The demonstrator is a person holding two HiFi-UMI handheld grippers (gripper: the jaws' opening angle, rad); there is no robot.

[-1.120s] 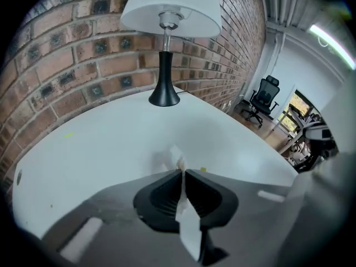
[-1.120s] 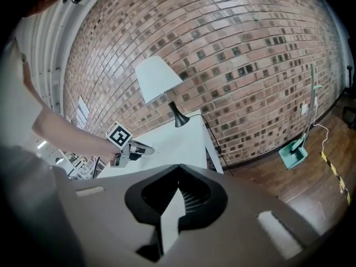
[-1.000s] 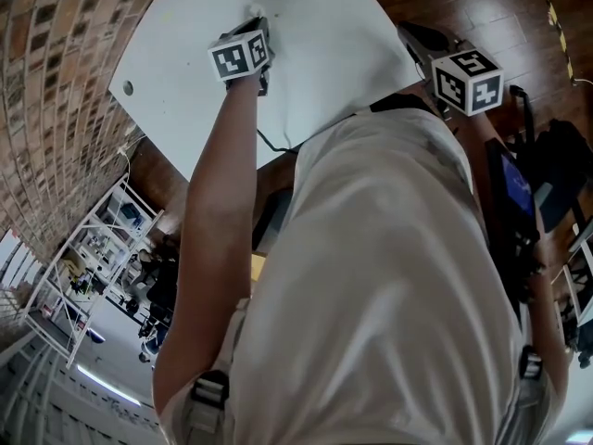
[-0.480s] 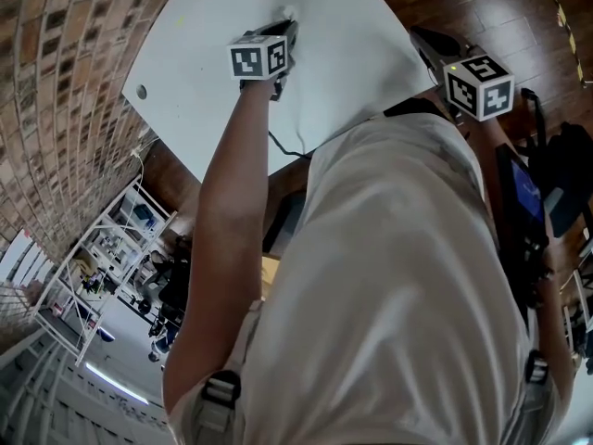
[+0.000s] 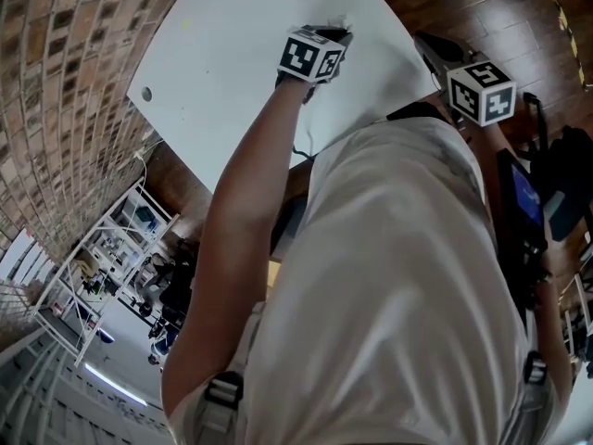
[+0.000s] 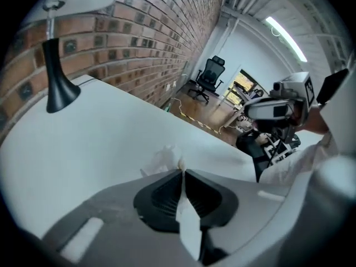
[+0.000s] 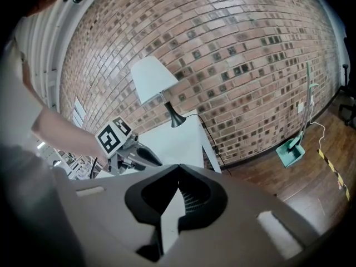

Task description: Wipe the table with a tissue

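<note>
A crumpled white tissue (image 6: 163, 159) pokes out ahead of my left gripper (image 6: 182, 170), which is shut on it and pressed down on the white table (image 6: 83, 149). The head view puts that gripper (image 5: 335, 35) toward the table's (image 5: 232, 63) right side, with a bit of the tissue (image 5: 346, 19) showing past its tip. My right gripper (image 5: 428, 46) hovers off the table's right edge, over the wooden floor. Its jaws are shut with nothing between them in the right gripper view (image 7: 179, 166), where the left gripper (image 7: 125, 149) is in sight.
A white-shaded lamp on a black stand (image 7: 158, 82) sits at the table's far end by the brick wall. A black cord (image 5: 296, 142) hangs off the near table edge. A green dustpan (image 7: 292, 149) leans at the wall. An office chair (image 6: 210, 78) stands farther off.
My left gripper has slid to the right across the table with the tissue in it. The right gripper has barely moved.
</note>
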